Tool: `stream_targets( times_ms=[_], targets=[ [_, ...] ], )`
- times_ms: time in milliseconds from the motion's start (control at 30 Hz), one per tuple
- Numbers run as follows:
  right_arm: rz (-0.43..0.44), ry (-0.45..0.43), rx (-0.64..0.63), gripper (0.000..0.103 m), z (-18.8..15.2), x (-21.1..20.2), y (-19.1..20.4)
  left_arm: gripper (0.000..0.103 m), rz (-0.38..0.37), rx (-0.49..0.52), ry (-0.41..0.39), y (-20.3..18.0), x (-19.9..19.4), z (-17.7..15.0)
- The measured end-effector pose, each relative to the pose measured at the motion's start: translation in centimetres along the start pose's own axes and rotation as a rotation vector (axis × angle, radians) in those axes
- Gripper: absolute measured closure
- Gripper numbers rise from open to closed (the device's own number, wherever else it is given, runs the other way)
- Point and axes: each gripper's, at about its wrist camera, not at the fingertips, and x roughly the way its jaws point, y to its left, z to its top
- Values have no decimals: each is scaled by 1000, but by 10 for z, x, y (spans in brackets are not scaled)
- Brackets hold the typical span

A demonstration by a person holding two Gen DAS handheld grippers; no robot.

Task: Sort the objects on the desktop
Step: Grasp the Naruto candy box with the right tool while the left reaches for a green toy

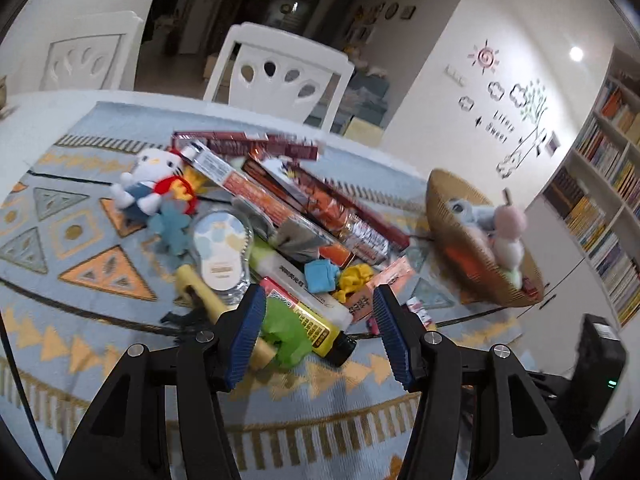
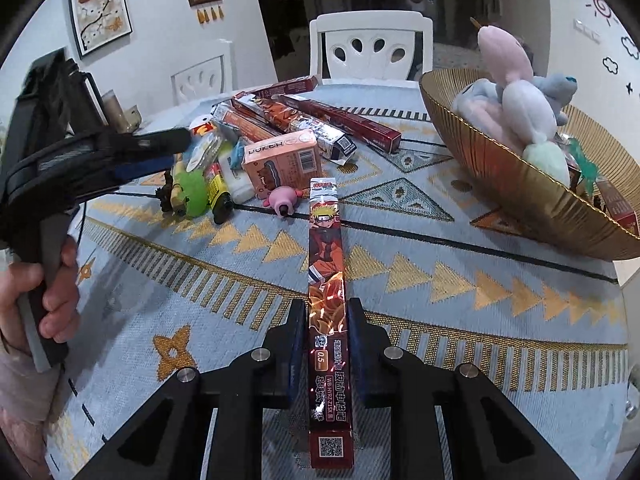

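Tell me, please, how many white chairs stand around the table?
2. One white chair stands at the far edge of the table, mid-frame in the right wrist view; a second chair stands left of it, by the wall. Others may be out of view.

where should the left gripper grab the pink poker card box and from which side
Grip the poker card box across its two narrow ends, coming down from above. It stands on a long edge with its broad printed face toward the right wrist camera; the small pink toy crowds its front, so the top is probably the freest approach for the left gripper.
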Motion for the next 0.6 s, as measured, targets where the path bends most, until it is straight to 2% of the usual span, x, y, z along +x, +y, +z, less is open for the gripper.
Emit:
stream_targets(
  times_ms=[100, 200, 300, 333, 400, 500, 600],
  targets=[
    [13, -1, 13, 83, -1, -1, -2, 50, 86, 40, 36, -2, 13, -4],
    [23, -2, 25, 83, -2, -3, -4, 50, 129, 84, 60, -5, 9, -5],
    [24, -2, 26, 83, -3, -2, -4, 50, 180, 163, 116, -5, 5, -11],
    [26, -2, 27, 83, -2, -2, -5, 50, 218, 180, 139, -3, 3, -15],
    [30, -2, 31, 83, -2, -1, -6, 50, 216, 191, 127, 0, -1, -15],
    [25, -1, 25, 83, -2, -1, -5, 50, 192, 146, 101, 6, 2, -10],
    [30, -1, 32, 83, -2, -1, -5, 50, 221, 205, 96, -5, 12, -12]
  ],
)
